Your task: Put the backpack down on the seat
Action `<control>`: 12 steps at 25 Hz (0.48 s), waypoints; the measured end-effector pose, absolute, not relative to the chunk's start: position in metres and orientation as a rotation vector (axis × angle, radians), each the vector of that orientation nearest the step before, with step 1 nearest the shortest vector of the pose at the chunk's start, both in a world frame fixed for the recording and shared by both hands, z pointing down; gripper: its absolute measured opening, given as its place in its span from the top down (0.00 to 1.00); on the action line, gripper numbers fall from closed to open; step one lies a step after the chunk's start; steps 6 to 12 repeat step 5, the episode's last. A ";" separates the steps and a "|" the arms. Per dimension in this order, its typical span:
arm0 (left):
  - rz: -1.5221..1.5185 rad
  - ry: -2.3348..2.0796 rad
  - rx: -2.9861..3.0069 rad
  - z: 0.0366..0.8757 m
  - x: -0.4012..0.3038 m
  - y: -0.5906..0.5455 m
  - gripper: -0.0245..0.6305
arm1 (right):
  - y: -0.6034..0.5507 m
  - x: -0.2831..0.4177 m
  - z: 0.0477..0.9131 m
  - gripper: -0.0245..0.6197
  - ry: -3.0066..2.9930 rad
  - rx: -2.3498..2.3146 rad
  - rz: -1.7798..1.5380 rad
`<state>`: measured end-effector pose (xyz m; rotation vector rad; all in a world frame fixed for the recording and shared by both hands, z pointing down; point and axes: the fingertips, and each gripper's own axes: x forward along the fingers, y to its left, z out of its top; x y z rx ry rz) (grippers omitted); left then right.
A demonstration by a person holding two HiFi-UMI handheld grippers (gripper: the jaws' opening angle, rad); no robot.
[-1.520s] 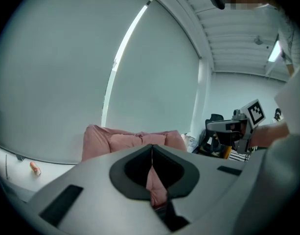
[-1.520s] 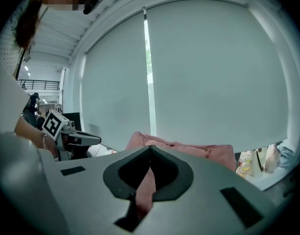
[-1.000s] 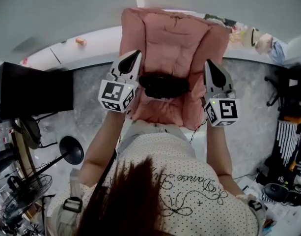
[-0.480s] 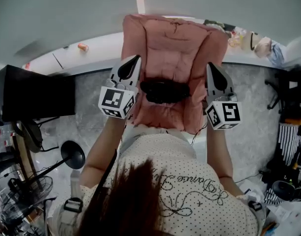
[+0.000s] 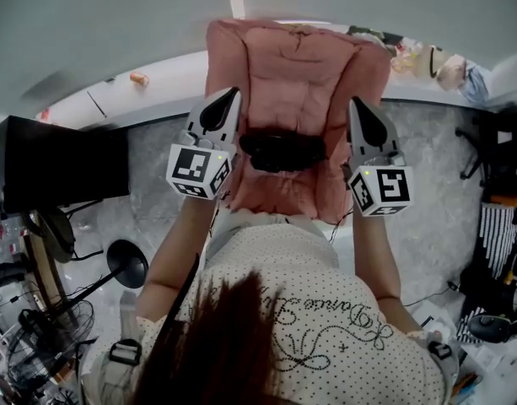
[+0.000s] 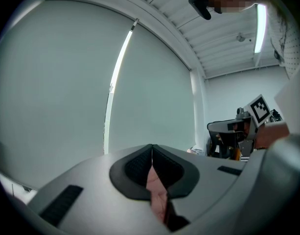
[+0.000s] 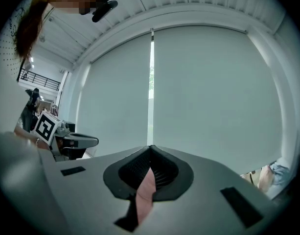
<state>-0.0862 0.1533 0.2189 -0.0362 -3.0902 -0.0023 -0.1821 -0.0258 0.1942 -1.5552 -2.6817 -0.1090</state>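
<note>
The pink backpack (image 5: 296, 99) hangs in the air before the person; it looks soft, padded and likely light, so it will sag. The left gripper (image 5: 231, 98) and the right gripper (image 5: 357, 108) each pinch pink fabric at its side edges.

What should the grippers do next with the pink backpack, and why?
Probably lower it slowly, both together, jaws kept shut. The left gripper and right gripper each pinch one side of the pink backpack, which seems held up in the air, not resting on anything.
</note>
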 end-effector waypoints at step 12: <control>-0.004 -3.087 -0.043 0.219 -0.092 0.160 0.95 | -0.020 -0.188 0.195 0.95 -2.682 -1.551 -0.118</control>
